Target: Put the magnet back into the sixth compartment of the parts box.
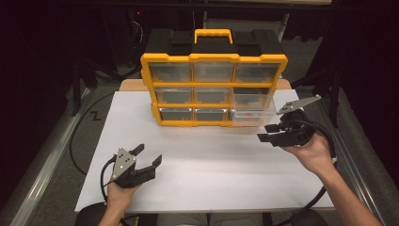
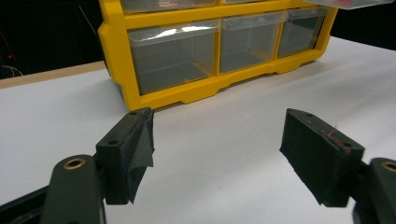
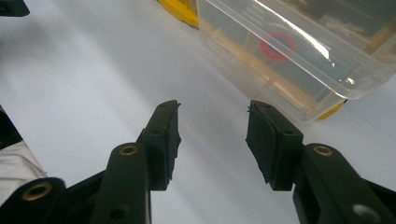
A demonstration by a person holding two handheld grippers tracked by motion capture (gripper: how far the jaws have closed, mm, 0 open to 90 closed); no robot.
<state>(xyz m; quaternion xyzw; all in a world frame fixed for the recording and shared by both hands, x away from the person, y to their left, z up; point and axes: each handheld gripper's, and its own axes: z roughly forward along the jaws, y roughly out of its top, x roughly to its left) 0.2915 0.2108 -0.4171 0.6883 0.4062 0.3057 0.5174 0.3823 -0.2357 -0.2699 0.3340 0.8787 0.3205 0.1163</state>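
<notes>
Drawers fill the yellow organizer box [image 1: 214, 89] at the back of the white table [image 1: 197, 174]. One clear drawer [image 1: 254, 109] at the bottom right sticks out, and something red lies inside it. The right gripper [image 1: 269, 133] hangs just beside that drawer, jaws apart and empty. The left gripper [image 1: 148, 157] waits well apart, near the front edge, jaws wide and empty too. I think the drawer is next: go slow, keep the jaws level, and hold its front rim so it does not tip.

Bright light from above hits the flat white table [image 1: 207, 155]; all around is dark. Close black jaws look blurry.
</notes>
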